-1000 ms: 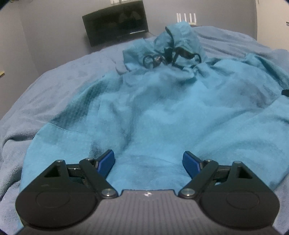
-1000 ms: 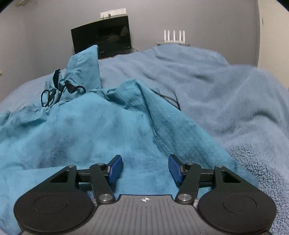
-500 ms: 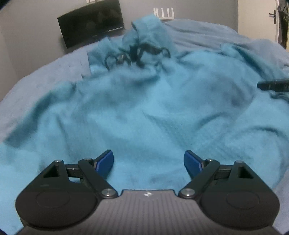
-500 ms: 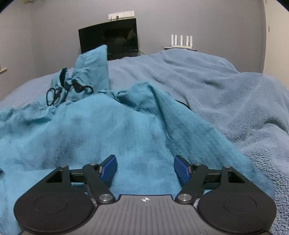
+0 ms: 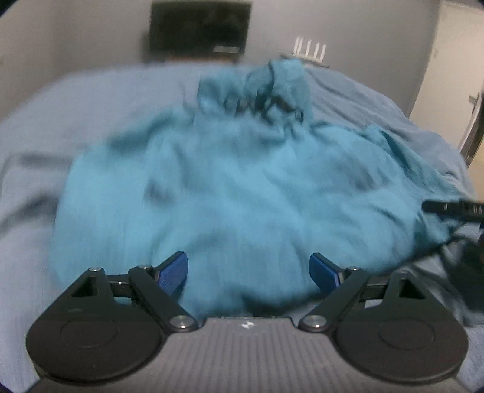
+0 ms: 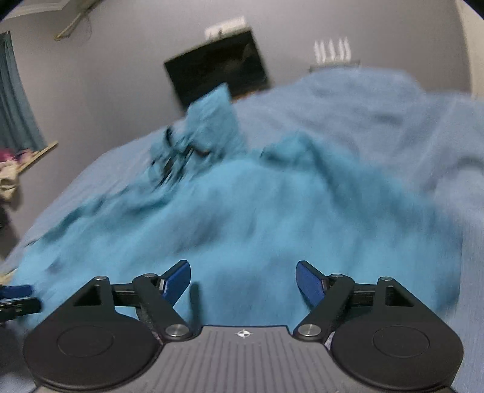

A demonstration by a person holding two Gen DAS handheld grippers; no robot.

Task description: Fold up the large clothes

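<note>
A large teal hoodie [image 5: 242,187] lies spread on a grey-blue bed cover [image 5: 60,127], its hood and dark drawstrings [image 5: 272,102] at the far end. My left gripper [image 5: 249,270] is open and empty over the hoodie's near hem. My right gripper [image 6: 243,279] is open and empty over the hoodie [image 6: 242,211] near its right side. Both views are motion-blurred. The right gripper's tip shows at the right edge of the left wrist view [image 5: 453,208], and the left gripper's tip at the left edge of the right wrist view [image 6: 15,297].
A dark screen [image 5: 199,28] hangs on the grey wall behind the bed, with a white router [image 5: 310,48] beside it. The bed cover [image 6: 393,121] is rumpled on the right. A curtain [image 6: 15,105] and shelf are at the left.
Both grippers have pulled back and risen, so more of the hoodie and bed shows. The right view has tilted. Both stay open, the right a bit wider.
</note>
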